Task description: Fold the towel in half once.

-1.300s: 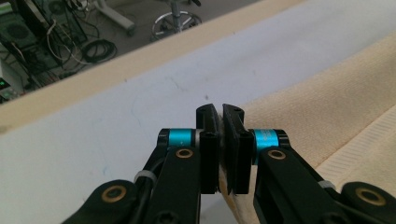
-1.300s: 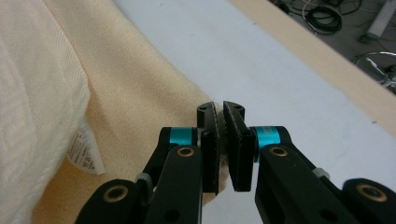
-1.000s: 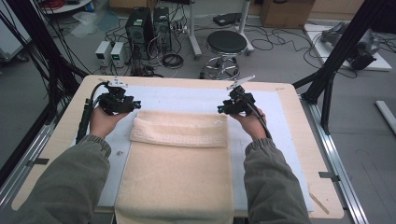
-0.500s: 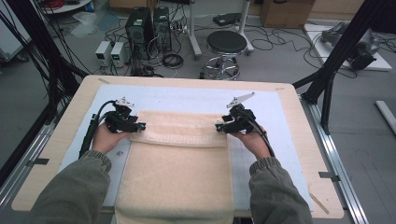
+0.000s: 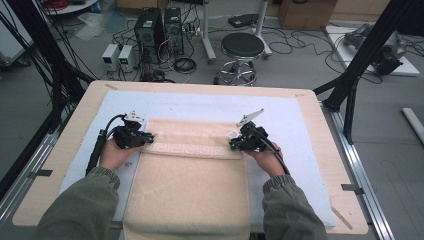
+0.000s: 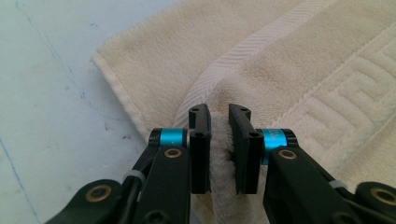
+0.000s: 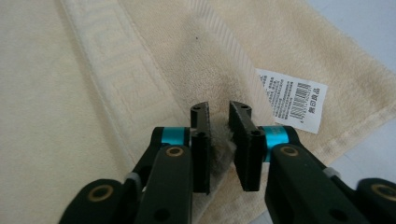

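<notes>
A cream towel [image 5: 187, 185] lies on the pale blue mat [image 5: 300, 125], its far part folded over and its near end hanging off the table's front. My left gripper [image 5: 149, 139] is at the fold's left end; its jaws have just been closing and now pinch a ridge of towel [image 6: 322, 70] between the pads [image 6: 200, 149]. My right gripper [image 5: 233, 145] is at the fold's right end; its jaws have also just been closing and are shut on a pinch of towel [image 7: 93, 93]. A white barcode label [image 7: 293, 99] is sewn near that corner.
The wooden table [image 5: 320, 100] ends just past the mat on every side. Black frame posts [image 5: 360, 65] stand at the right and left. Behind the table on the floor are a round stool [image 5: 242, 47], computer cases [image 5: 150, 27] and loose cables.
Both hands moved from the towel's far edge toward me and down onto the fold line. Both pairs of jaws went from standing wider to closed on towel cloth.
</notes>
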Action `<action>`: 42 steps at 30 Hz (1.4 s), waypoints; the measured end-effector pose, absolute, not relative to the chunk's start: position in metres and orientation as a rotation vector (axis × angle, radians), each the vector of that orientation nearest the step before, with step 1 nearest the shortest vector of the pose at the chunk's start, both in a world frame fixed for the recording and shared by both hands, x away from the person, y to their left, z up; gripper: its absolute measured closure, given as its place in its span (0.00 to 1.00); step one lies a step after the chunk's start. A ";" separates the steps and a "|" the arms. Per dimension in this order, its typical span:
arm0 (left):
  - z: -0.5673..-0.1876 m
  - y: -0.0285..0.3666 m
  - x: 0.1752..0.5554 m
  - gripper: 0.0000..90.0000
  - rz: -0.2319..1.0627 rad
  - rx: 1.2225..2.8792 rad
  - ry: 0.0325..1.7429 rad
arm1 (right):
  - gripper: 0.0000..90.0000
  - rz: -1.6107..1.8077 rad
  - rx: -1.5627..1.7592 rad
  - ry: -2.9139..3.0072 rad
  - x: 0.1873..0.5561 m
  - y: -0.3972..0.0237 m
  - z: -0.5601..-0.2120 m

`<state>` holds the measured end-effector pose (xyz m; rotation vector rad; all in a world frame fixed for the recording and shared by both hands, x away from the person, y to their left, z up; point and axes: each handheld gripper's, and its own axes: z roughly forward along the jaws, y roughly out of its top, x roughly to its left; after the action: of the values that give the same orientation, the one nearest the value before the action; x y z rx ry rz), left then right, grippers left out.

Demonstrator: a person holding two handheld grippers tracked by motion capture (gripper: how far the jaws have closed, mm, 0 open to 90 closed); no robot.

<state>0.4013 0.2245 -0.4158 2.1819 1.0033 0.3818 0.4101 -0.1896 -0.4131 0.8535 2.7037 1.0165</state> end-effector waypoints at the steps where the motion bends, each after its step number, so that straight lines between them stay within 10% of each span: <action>1: -0.415 0.224 0.400 0.89 0.387 2.171 1.003 | 0.91 1.023 0.847 2.705 0.410 -0.190 -0.412; 25: -0.389 0.241 0.302 0.89 0.469 2.032 0.748 | 0.93 1.128 0.618 2.606 0.327 -0.208 -0.366; 42: -0.401 0.249 0.288 0.60 0.403 2.063 0.752 | 0.65 1.216 0.693 2.620 0.309 -0.219 -0.385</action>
<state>0.2883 0.2486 -0.4005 2.0634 0.7523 0.4027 0.3091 -0.2188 -0.3849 0.6934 2.6197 1.2158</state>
